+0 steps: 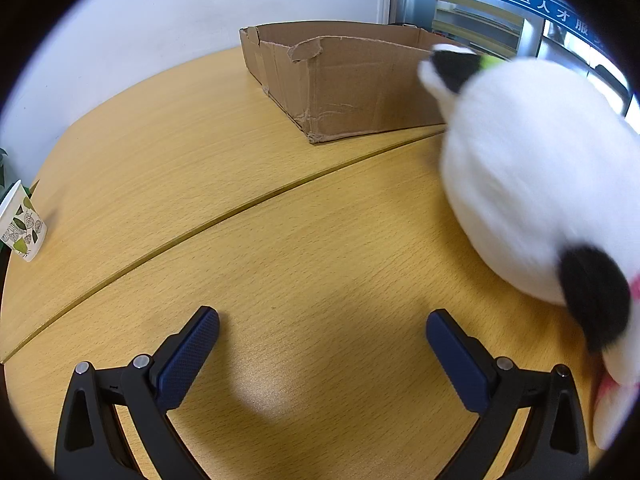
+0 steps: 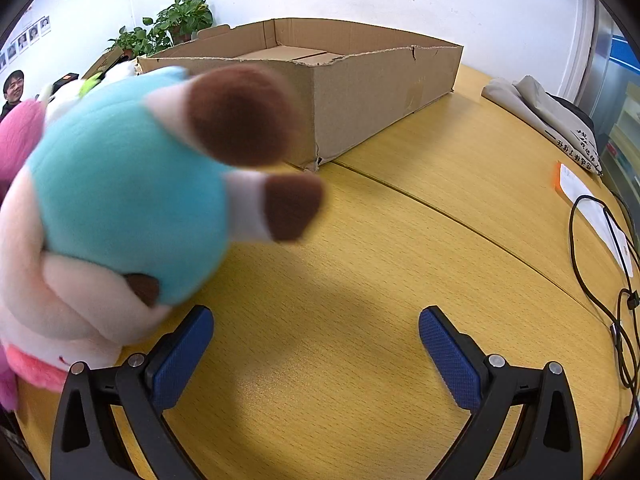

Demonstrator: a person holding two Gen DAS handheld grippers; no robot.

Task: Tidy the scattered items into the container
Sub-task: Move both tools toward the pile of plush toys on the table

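Observation:
A low open cardboard box (image 1: pixel 344 80) stands at the back of the wooden table (image 1: pixel 280 240); it also shows in the right wrist view (image 2: pixel 360 96). A white plush with black patches (image 1: pixel 540 184) lies to the right of my left gripper (image 1: pixel 322 332), which is open and empty above the table. In the right wrist view a plush with a teal body and brown feet (image 2: pixel 128 200) lies to the left of my right gripper (image 2: pixel 316 330), touching its left finger (image 2: pixel 182 356). That gripper is open and holds nothing. A pink plush (image 2: pixel 16 136) lies behind it.
A leaf-patterned paper cup (image 1: pixel 22 224) stands at the table's left edge. A folded grey cloth (image 2: pixel 548 116), papers (image 2: pixel 592 208) and black cables (image 2: pixel 600 272) lie on the right side. Potted plants (image 2: pixel 168 28) stand behind the box.

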